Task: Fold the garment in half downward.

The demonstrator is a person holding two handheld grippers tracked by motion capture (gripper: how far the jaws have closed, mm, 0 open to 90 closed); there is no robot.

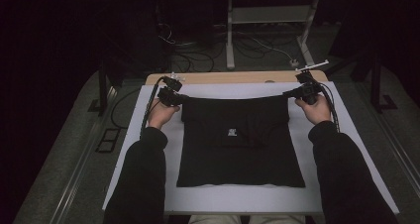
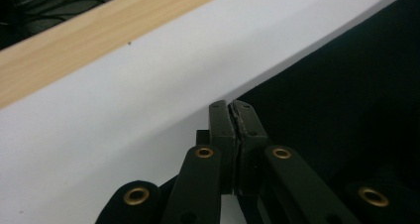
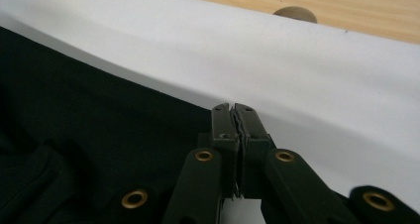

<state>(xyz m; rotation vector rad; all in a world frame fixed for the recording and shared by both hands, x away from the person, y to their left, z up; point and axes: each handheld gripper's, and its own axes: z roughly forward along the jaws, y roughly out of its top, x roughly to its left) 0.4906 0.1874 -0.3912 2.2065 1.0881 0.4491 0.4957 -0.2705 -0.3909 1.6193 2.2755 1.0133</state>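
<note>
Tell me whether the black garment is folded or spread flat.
Folded: the black garment's far part is doubled over the rest, forming a shorter layered rectangle on the white board.

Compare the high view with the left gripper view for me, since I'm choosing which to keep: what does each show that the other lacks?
The high view alone shows the whole black garment with its small white label, both sleeved forearms, the right tongs and the floor cables behind the table. The left gripper view alone shows the left tongs up close, jaws pressed together at the garment's edge, apparently pinching it. Both share the black cloth, the white sheet under it and the wooden table edge.
</note>
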